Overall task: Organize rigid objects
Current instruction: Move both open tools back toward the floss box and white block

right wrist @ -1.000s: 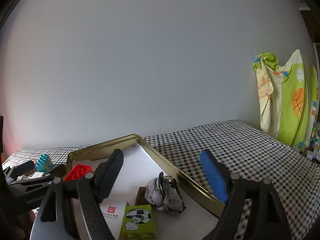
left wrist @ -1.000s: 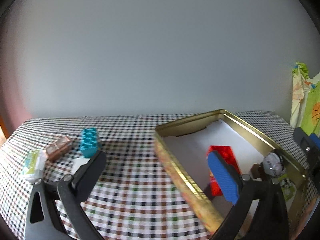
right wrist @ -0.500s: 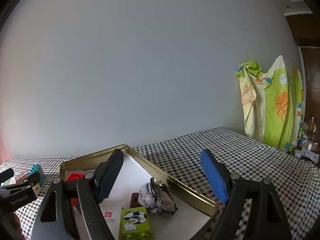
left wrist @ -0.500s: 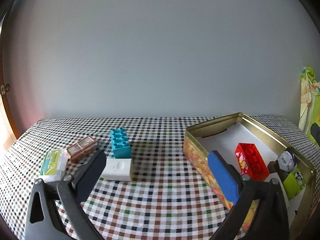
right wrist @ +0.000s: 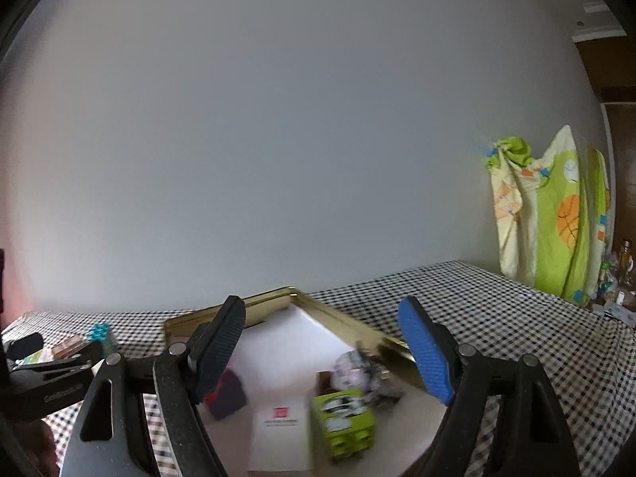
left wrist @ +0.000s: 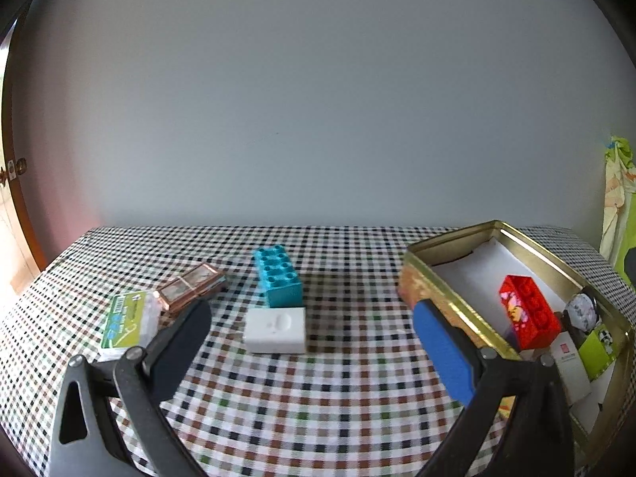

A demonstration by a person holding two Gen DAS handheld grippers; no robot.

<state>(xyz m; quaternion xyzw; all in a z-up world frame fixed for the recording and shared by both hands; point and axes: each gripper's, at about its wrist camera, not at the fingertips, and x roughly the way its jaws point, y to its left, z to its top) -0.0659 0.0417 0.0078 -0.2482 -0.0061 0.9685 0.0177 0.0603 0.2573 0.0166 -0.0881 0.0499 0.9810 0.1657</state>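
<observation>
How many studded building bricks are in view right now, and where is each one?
3. The teal brick sits on the checked cloth behind the white box; the red brick and the green brick lie inside the gold tin. Others may be hidden.

Teal brick (left wrist: 277, 276) (touching white box (left wrist: 275, 330))

Left wrist view: sat low behind the left tool (left wrist: 310, 338), looked forward and slightly down across the checkered counter (left wrist: 338, 397) toward a plain wall.
Left view nearness: close to a white box (left wrist: 275, 330) and teal brick (left wrist: 277, 276).
Right wrist view: rode behind the right tool (right wrist: 322, 351), faced nearly level, close over the gold tin (right wrist: 389, 344).
Shared: the tin (left wrist: 449, 302), teal brick (right wrist: 99, 333), counter (right wrist: 497, 318), wall; the left tool (right wrist: 51, 353) showed in the right view.
</observation>
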